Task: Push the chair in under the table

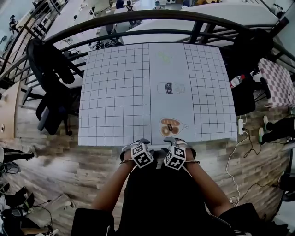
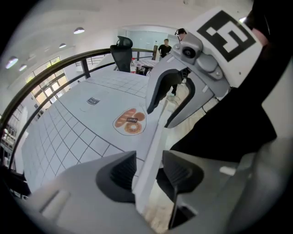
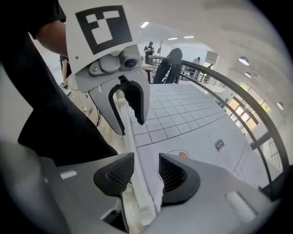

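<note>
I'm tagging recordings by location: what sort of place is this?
Probably an open-plan office or lab, on a raised level: a black office chair stands beside the grid-marked table, a dark railing curves behind it, and more tables show beyond.

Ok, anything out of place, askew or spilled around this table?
Nothing much. The gridded table sits square, its top flat and unmarked apart from printed pictures. The one untidy spot is a white power strip lying on the wooden floor to its right, its cord trailing loose.

Table (image 1: 115, 92) white, grey grid; floor (image 1: 69, 170) brown wood-grain; office chair (image 1: 50, 83) black.
</note>
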Demonstrator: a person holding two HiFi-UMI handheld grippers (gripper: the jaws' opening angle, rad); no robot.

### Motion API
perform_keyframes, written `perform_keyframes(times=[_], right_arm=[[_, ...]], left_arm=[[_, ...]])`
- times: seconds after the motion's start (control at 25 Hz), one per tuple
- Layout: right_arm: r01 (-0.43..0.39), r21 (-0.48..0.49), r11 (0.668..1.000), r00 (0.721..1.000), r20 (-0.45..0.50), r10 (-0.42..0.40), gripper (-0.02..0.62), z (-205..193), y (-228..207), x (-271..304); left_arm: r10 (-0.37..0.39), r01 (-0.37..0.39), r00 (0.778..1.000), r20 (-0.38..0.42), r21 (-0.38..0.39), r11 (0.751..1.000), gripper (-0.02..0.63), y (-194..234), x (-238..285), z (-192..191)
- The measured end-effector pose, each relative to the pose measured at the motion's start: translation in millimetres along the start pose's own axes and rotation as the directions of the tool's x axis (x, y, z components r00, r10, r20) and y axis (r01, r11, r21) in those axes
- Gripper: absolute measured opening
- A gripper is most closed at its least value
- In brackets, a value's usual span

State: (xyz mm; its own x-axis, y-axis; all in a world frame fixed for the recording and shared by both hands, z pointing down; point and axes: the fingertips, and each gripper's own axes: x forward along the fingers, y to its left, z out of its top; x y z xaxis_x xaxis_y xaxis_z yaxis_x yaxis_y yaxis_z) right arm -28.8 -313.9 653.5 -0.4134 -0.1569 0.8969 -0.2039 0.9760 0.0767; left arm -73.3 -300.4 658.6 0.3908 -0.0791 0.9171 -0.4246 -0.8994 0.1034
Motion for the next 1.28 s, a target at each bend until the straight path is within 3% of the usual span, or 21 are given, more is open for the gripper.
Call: perform_keyframes(times=[0.2, 0.32, 0.4, 0.52, 0.6, 0.68, 0.88, 1.08, 1.28], right_arm=[[0.028, 0.162, 0.986, 0.995, 0.088, -0.042, 0.171, 6.6, -18.8, -22.4], [0.046, 0.261, 0.964, 0.983, 0.161, -0.090, 0.172, 11.6, -33.6, -36.4], [0.035, 0.362, 0.932, 0.965, 0.230, -0.126, 0.172, 18.2, -45.7, -49.2], [-0.015, 0.526, 0.850, 0.921, 0.338, -0.193, 0.167, 32.3, -61.2, -76.3], [-0.012, 0.578, 0.816, 0.890, 0.378, -0.256, 0.158, 36.9, -70.1, -95.4], [0.014, 0.592, 0.806, 0.859, 0.405, -0.313, 0.136, 39.7, -74.8, -113.2], [0.035, 0.611, 0.791, 0.771, 0.488, -0.410, 0.003, 63.3, -83.7, -143.3], [0.011, 0.640, 0.768, 0.647, 0.581, -0.493, 0.000, 88.0, -108.5, -186.2], [0.069, 0.665, 0.744, 0.561, 0.590, -0.580, -0.002, 95.3, -119.3, -213.2]], left_arm=[[0.052, -0.044, 0.994, 0.097, -0.079, 0.996, 0.176, 8.8, -19.3, 18.3], [0.112, -0.086, 0.977, 0.182, -0.144, 0.986, 0.163, 22.1, -33.0, 34.6], [0.152, -0.105, 0.958, 0.244, -0.194, 0.975, 0.158, 31.8, -42.7, 46.2], [0.193, -0.100, 0.922, 0.336, -0.275, 0.956, 0.152, 37.5, -65.3, 62.3], [0.239, -0.103, 0.881, 0.407, -0.329, 0.939, 0.133, 38.2, -87.2, 77.3], [0.294, -0.113, 0.835, 0.466, -0.378, 0.919, 0.101, 36.0, -108.4, 90.0], [0.402, -0.135, 0.716, 0.571, -0.452, 0.882, 0.011, 46.6, -145.2, 101.5], [0.465, -0.157, 0.618, 0.634, -0.480, 0.863, 0.011, 62.1, -182.1, 127.4], [0.515, -0.166, 0.496, 0.699, -0.506, 0.847, 0.011, 67.3, -214.4, 139.6]])
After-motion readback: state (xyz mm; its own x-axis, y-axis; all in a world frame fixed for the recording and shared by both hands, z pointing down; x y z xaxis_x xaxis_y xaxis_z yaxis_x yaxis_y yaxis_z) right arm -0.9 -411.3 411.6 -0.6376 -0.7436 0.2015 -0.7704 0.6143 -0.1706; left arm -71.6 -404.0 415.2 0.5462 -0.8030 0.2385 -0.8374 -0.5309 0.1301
